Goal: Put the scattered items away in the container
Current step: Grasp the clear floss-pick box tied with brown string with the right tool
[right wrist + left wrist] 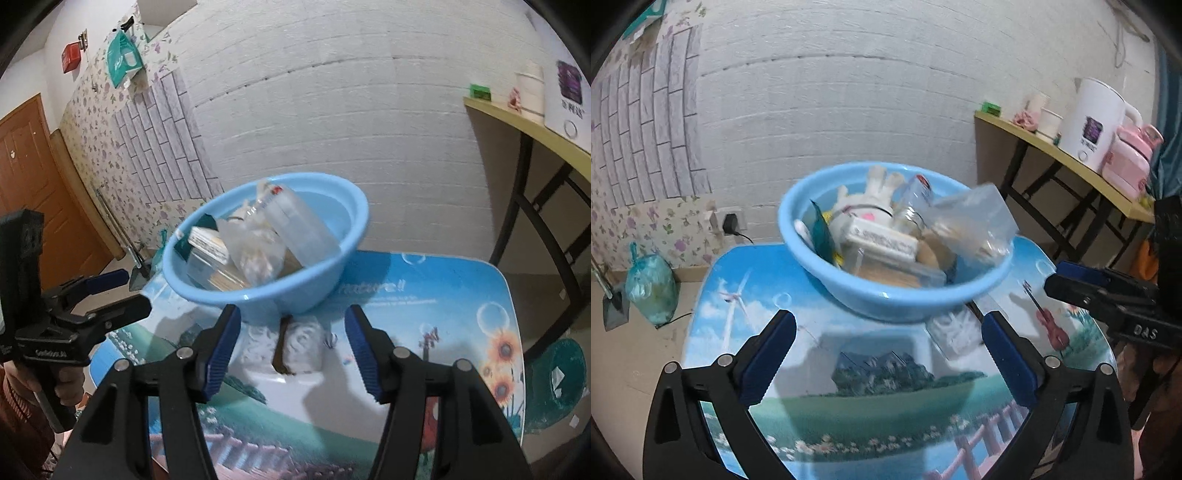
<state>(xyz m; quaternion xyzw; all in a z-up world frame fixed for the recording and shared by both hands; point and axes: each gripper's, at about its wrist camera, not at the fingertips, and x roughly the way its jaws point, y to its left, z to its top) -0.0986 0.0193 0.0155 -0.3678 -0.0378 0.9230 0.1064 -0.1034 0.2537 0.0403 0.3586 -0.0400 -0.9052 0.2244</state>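
A light blue basin [886, 295] [258, 299] stands at the far side of the picture-printed table [849, 387] [424, 295]. In it lie a white plush rabbit [864, 206], a glass jar [912, 199], a white box [882, 240] and a clear plastic bag [975, 221] [258, 254] near the rim, blurred. A white packet with a brown band [295, 343] [955, 332] lies on the table just in front of the basin. My left gripper [889, 319] [133, 291] is wide open and empty. My right gripper [293, 314] [1054, 277] is open just short of the packet, with its pads apart from it.
A yellow-topped side table [1071, 155] [535, 129] on black legs stands to the right with a white kettle [1089, 122], a pink appliance [1130, 162] and cups. On the floor at the left are a green bag [652, 288] and a dustpan [615, 306]. A brown door [29, 177] is at the left.
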